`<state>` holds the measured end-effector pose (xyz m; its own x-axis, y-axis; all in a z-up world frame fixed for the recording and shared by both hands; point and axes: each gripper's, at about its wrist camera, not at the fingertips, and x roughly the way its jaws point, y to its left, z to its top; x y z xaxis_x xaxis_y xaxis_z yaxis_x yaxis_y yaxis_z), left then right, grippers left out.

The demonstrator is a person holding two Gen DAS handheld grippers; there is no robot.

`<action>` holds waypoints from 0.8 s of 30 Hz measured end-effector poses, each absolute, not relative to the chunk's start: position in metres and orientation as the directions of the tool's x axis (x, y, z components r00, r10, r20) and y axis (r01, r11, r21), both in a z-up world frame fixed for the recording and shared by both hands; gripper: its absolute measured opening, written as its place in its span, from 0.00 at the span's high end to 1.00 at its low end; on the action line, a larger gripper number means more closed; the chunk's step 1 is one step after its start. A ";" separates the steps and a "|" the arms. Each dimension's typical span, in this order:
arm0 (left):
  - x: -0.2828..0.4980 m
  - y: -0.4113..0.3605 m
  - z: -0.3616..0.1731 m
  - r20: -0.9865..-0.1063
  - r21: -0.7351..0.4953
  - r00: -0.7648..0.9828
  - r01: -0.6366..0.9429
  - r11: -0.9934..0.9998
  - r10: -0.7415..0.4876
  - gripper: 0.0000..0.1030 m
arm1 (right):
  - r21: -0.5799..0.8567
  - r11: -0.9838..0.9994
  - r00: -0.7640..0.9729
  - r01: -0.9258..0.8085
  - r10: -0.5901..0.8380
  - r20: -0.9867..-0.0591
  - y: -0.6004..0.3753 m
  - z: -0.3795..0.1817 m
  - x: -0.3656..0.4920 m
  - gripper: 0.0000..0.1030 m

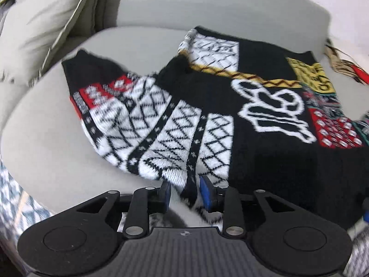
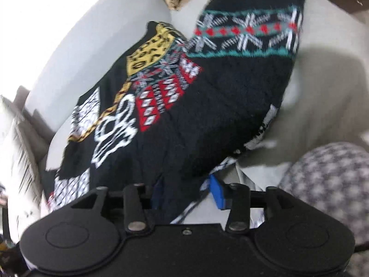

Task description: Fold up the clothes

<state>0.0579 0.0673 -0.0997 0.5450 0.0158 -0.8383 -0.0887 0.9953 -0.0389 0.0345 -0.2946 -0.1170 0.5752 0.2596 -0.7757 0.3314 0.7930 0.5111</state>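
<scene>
On the sofa [image 1: 57, 138], the sweater [image 1: 253, 120] spreads ahead, its near hem pinched by each claw [image 1: 185, 195] [image 2: 186, 194].

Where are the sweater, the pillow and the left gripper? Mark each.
sweater [image 1: 265, 138], left wrist view, black front panel.
pillow [image 1: 41, 23], left wrist view, its face.
left gripper [image 1: 185, 195], left wrist view, between fingertips.
</scene>
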 end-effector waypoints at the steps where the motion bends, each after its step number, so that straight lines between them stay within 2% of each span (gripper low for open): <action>1: 0.054 0.067 -0.089 -0.829 -0.042 0.559 -0.069 0.997 0.004 0.71 | 0.526 0.794 0.585 0.305 0.280 -0.761 -0.293 -0.104 0.031 0.55; 6: 0.049 0.069 -0.018 -0.703 -0.077 0.709 -0.008 0.997 -0.048 0.70 | 0.573 0.807 0.677 0.139 0.345 -0.650 -0.287 -0.032 0.024 0.51; 8: 0.055 0.071 0.008 -0.645 -0.092 0.761 0.017 0.996 -0.072 0.62 | 0.590 0.805 0.729 0.059 0.369 -0.576 -0.287 -0.001 0.030 0.45; 9: 0.060 0.071 0.017 -0.626 -0.094 0.776 0.030 0.995 -0.083 0.61 | 0.591 0.806 0.745 0.032 0.375 -0.552 -0.285 0.009 0.038 0.43; 12: 0.081 0.071 0.027 -0.590 -0.074 0.803 0.050 0.996 -0.084 0.60 | 0.579 0.814 0.772 -0.047 0.398 -0.496 -0.282 0.025 0.066 0.39; 14: 0.107 0.069 0.010 -0.608 -0.050 0.791 0.052 0.997 -0.072 0.57 | 0.580 0.813 0.766 -0.050 0.404 -0.500 -0.283 0.017 0.089 0.40; 15: 0.121 0.068 -0.003 -0.625 -0.040 0.778 0.054 0.998 -0.067 0.57 | 0.585 0.809 0.760 -0.053 0.413 -0.502 -0.286 0.007 0.102 0.41; 16: 0.136 0.067 -0.016 -0.642 -0.030 0.764 0.056 0.998 -0.062 0.57 | 0.588 0.808 0.756 -0.042 0.411 -0.510 -0.288 -0.007 0.118 0.54; 17: 0.150 0.065 -0.029 -0.658 -0.020 0.750 0.057 0.998 -0.056 0.57 | 0.587 0.809 0.752 -0.031 0.405 -0.519 -0.290 -0.023 0.135 0.76; 18: 0.165 0.064 -0.042 -0.675 -0.009 0.736 0.060 0.998 -0.050 0.58 | 0.584 0.811 0.749 -0.020 0.399 -0.529 -0.292 -0.039 0.151 0.83; 19: 0.179 0.064 -0.055 -0.692 -0.009 0.721 0.061 0.998 -0.050 0.59 | 0.575 0.818 0.740 -0.005 0.390 -0.548 -0.294 -0.057 0.168 0.88; 21: 0.209 0.068 -0.085 -0.727 -0.050 0.683 0.052 0.997 -0.072 0.65 | 0.557 0.830 0.723 0.021 0.372 -0.582 -0.296 -0.090 0.202 0.88; 22: 0.223 0.070 -0.097 -0.737 -0.071 0.671 0.040 0.997 -0.080 0.72 | 0.549 0.835 0.715 0.033 0.364 -0.596 -0.296 -0.105 0.220 0.88; 24: 0.249 0.070 -0.114 -0.744 -0.113 0.659 0.032 0.993 -0.105 0.74 | 0.561 0.827 0.700 0.035 0.381 -0.604 -0.294 -0.128 0.252 0.88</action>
<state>0.2488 0.0701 -0.1137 0.6595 -0.1053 -0.7443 0.0316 0.9931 -0.1125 0.2524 -0.2945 -0.1278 0.6999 0.3809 -0.6042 0.0346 0.8269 0.5613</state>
